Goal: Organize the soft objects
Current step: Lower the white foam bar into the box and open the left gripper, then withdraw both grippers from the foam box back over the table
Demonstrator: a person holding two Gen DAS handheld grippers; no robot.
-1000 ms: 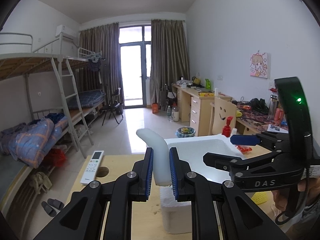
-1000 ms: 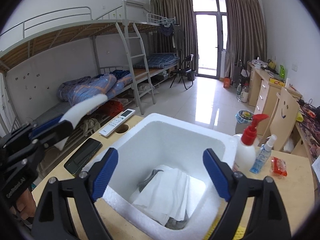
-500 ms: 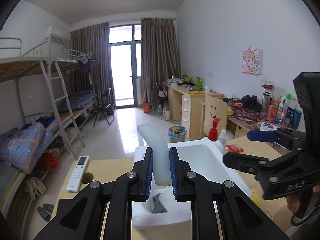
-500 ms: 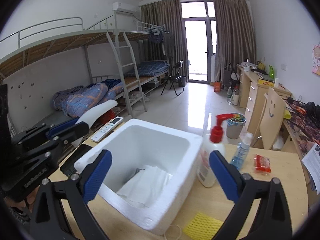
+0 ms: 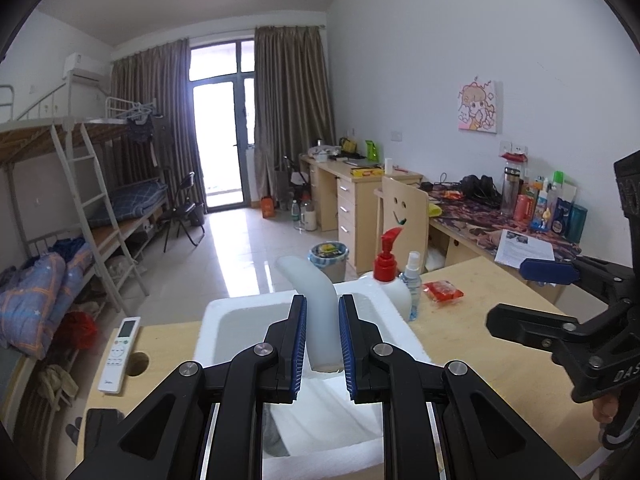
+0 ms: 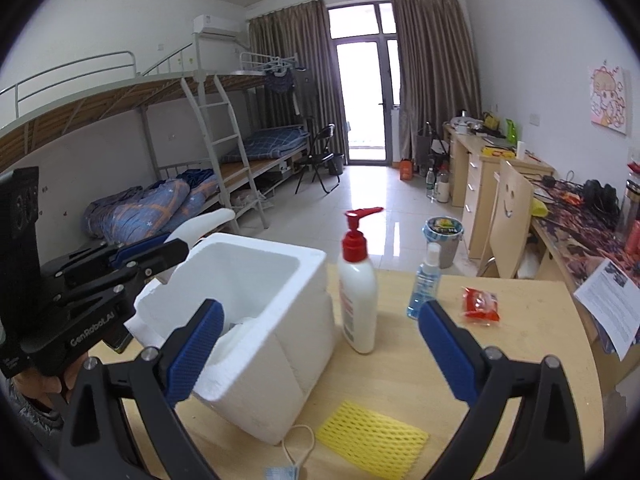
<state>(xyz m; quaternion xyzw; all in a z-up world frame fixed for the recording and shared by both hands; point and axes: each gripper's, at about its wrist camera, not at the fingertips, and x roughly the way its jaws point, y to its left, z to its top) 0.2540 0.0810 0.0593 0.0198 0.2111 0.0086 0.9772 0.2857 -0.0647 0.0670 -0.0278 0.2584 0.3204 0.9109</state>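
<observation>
My left gripper (image 5: 322, 340) is shut on a curved white foam strip (image 5: 316, 300) and holds it over the open white foam box (image 5: 224, 320). Folded white cloth (image 5: 320, 412) lies inside the box. In the right wrist view the left gripper (image 6: 160, 250) reaches in from the left above the box's (image 6: 280, 344) near corner, and the strip (image 6: 204, 224) sticks up past it. My right gripper (image 6: 320, 312) stands wide open with nothing between its pads, right of the box above the table; it also shows at the right as the right gripper (image 5: 528, 300). A yellow foam net (image 6: 372, 436) lies flat in front of the box.
A pump lotion bottle (image 6: 356, 300), a small spray bottle (image 6: 426, 284) and a red packet (image 6: 480, 304) stand right of the box. A face mask (image 6: 280, 472) lies at the table's near edge. A remote (image 5: 120, 354) and a dark phone (image 5: 100, 420) lie left of the box.
My left gripper has carried the foam strip from beside the box to over its opening. My right gripper has moved off the box to its right, and its jaws stand a little wider.
</observation>
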